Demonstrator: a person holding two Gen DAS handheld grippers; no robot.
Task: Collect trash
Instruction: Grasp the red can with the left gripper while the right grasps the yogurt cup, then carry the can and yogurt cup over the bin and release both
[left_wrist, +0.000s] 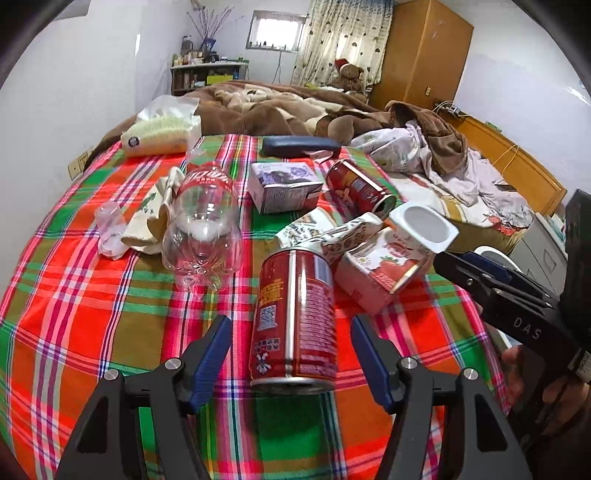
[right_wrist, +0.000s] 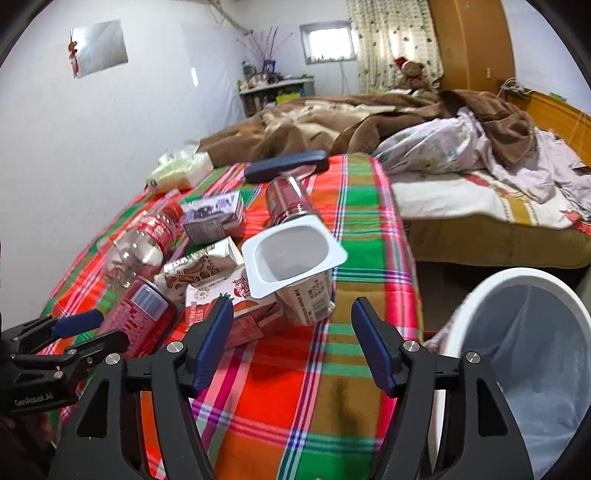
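Observation:
A red drink can (left_wrist: 295, 317) lies on its side on the plaid cloth (left_wrist: 92, 314), between the fingers of my left gripper (left_wrist: 293, 354). That gripper is open, with a gap on both sides of the can. My right gripper (right_wrist: 293, 334) is also open and points at a white yogurt cup (right_wrist: 295, 258) that leans on a strawberry carton (right_wrist: 236, 306) just beyond its fingertips. More trash lies behind: a clear bottle (left_wrist: 207, 221), a second red can (left_wrist: 358, 188), a purple carton (left_wrist: 284, 188) and crumpled wrappers (left_wrist: 332, 229). In the left wrist view my right gripper (left_wrist: 458, 260) enters from the right.
A white bin with a clear liner (right_wrist: 517, 332) stands on the floor beside the table's right edge. A dark blue case (left_wrist: 299, 146) and a tissue pack (left_wrist: 162, 133) lie at the table's far end. An unmade bed (right_wrist: 480, 166) with blankets fills the room behind.

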